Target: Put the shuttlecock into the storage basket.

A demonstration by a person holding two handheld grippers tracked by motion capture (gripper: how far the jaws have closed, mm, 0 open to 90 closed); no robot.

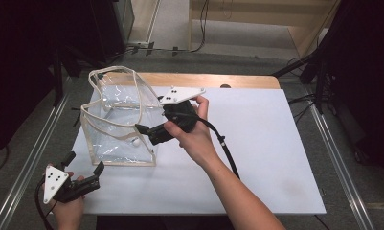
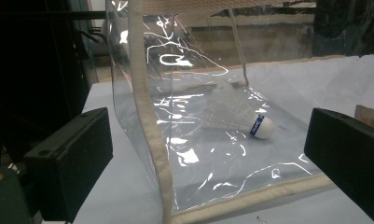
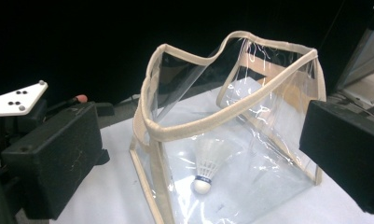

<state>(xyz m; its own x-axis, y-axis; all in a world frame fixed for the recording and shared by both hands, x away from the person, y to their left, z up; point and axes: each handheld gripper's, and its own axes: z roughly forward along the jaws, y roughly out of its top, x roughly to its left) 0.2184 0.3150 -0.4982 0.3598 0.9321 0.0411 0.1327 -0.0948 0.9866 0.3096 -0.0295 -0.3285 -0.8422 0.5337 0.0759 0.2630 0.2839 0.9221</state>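
Blue band on shuttlecock (image 2: 257, 126): white lettering, too small to read.

We see a clear plastic bag with beige trim (image 1: 120, 120) standing on the white tabletop (image 1: 256, 143); right tool (image 1: 144, 130) at its side, left tool (image 1: 84, 175) near its corner.

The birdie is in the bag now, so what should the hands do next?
Probably draw the right gripper back from the bag. Its jaws stand open and empty, and the shuttlecock already lies on the bag's floor.
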